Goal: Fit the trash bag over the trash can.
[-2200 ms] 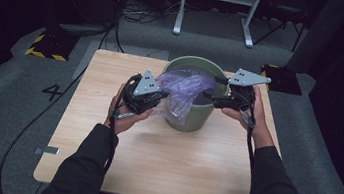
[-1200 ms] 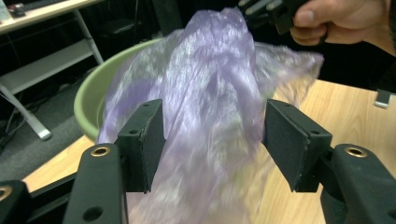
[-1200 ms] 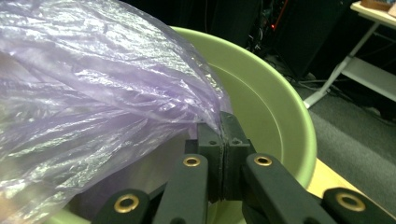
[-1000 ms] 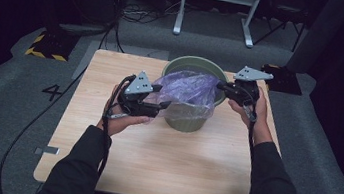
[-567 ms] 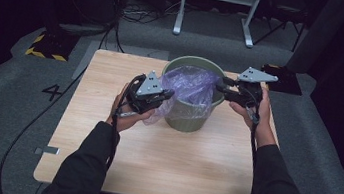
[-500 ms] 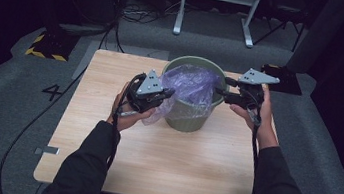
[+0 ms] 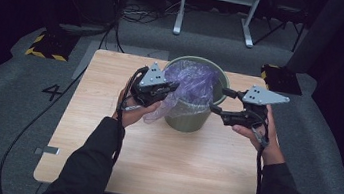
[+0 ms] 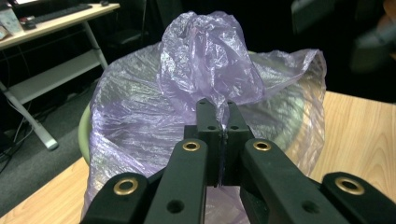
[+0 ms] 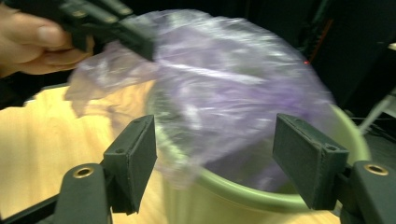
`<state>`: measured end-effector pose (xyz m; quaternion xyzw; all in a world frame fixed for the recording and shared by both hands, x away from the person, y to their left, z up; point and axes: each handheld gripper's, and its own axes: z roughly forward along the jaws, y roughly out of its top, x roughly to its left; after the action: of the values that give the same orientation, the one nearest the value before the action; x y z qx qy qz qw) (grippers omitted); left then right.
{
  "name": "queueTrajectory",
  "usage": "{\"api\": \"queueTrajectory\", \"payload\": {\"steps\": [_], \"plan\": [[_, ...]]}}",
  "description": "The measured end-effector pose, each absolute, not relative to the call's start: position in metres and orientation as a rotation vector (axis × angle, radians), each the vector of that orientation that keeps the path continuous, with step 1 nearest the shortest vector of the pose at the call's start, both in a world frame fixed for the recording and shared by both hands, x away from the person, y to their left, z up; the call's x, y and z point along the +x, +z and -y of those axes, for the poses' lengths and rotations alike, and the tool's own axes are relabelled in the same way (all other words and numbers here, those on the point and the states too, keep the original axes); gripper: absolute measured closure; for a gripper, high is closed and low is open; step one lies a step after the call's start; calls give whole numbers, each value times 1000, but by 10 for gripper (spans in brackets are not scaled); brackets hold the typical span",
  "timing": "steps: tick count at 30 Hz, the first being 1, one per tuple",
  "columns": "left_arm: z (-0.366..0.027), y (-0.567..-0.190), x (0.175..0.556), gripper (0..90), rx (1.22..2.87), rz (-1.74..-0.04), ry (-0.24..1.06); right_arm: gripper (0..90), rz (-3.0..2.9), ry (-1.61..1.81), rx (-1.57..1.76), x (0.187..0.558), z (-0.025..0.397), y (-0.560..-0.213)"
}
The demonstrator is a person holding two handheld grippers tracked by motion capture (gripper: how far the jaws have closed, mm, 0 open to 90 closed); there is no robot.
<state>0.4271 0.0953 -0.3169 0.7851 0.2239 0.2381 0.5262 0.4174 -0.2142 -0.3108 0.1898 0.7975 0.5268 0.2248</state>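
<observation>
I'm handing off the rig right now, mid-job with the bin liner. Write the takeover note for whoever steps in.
Left gripper: shut on the purple plastic bag, pinching a fold at the bucket's near-left side.
Right gripper: open, empty, jaws apart beside the green bucket at its right rim.
The bucket stands on the wooden table; the bag sits bunched over its mouth, one flap hanging outside on the left.
Done: bag placed in the bucket opening.
Left: probably grip the right edge, spread the bag and fold it over the rim all round.

- Plastic bag (image 7: 192,87): translucent purple, crinkled sheen.
- Bin (image 7: 188,122): olive green.
- Bench (image 7: 172,157): pale wood grain.
- Left gripper (image 8: 217,122) jaws: black, brass rivets.
- Floor (image 7: 2,105): grey carpet.
</observation>
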Motion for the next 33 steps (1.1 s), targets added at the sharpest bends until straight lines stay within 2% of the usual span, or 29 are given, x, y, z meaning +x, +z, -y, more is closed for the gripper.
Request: {"api": "queueTrajectory", "payload": {"steps": [2, 3, 4, 5, 7, 10, 14, 17, 20, 26, 33], "plan": [[-94, -316, 427, 889, 1872, -528, 560, 385, -2221, 1426, 515, 418, 207, -313], [-93, -315, 427, 889, 1874, -524, 566, 482, -2229, 1396, 515, 419, 203, -314], [-93, -314, 427, 889, 1871, -522, 563, 526, -2228, 1364, 531, 421, 201, -316], [-93, -314, 427, 889, 1870, -521, 563, 620, -2233, 1343, 551, 425, 199, -317], [-94, -313, 427, 888, 1872, -523, 569, 751, -2229, 1314, 560, 428, 199, -320], [-97, -312, 428, 886, 1867, -532, 575, 888, -2222, 1297, 579, 431, 203, -323], [-103, -311, 430, 866, 1855, -555, 596, 900, -2190, 1298, 604, 432, 215, -325], [-110, -310, 432, 795, 1834, -587, 613, 900, -2142, 1322, 651, 433, 232, -322], [-115, -311, 435, 762, 1840, -598, 621, 900, -2116, 1338, 684, 433, 245, -320], [-124, -314, 441, 725, 1844, -655, 629, 900, -2093, 1328, 764, 435, 267, -323], [-135, -325, 449, 743, 1859, -705, 638, 900, -2097, 1279, 852, 442, 283, -335]]}}
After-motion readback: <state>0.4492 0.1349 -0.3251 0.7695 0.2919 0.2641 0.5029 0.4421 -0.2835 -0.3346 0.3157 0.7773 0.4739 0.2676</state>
